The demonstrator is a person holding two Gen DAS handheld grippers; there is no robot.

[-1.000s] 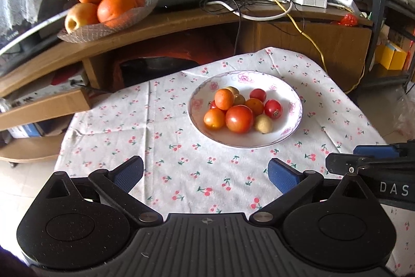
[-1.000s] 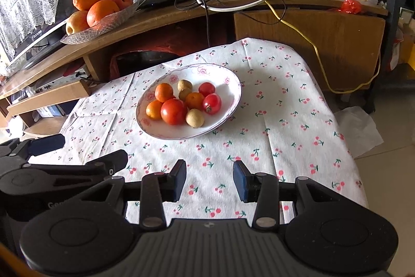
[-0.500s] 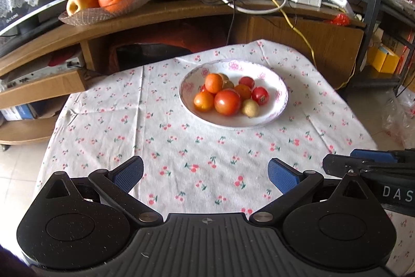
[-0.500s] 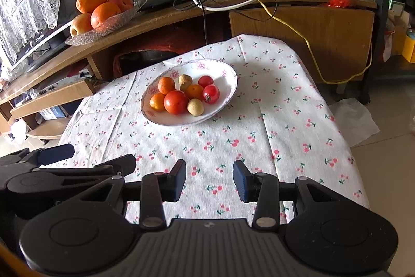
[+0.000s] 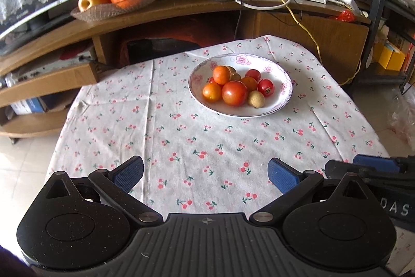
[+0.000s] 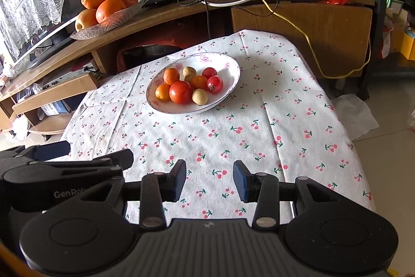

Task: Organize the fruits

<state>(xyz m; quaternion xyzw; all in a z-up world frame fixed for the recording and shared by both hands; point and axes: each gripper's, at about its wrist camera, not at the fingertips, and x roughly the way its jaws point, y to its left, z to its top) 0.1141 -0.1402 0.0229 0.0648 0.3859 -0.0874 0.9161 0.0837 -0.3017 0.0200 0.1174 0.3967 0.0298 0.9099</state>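
Both claws hang released and empty — left claw [image 5: 205, 173] spread wide, right claw [image 6: 209, 179] narrower. The fruit bowl [image 6: 228, 64] sits ahead on the desk, up-left of the right claw — neither clearly nearer.

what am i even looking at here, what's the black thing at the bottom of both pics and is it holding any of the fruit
The black shapes are two hand-held grippers, one in each of a person's hands; there is no robot arm. Each carries a fisheye camera looking forward along its two fingers, so each picture is one gripper's own view.

In the left wrist view, the left gripper has its blue-padded fingers spread wide with nothing between them. In the right wrist view, the right gripper is open more narrowly and is also empty. Each gripper shows at the edge of the other's picture.

Ahead lies a table under a cherry-print tablecloth. On it stands a white floral bowl with small oranges, tomatoes and pale brownish fruits. Behind, on a wooden shelf, a glass dish holds larger oranges and an apple.
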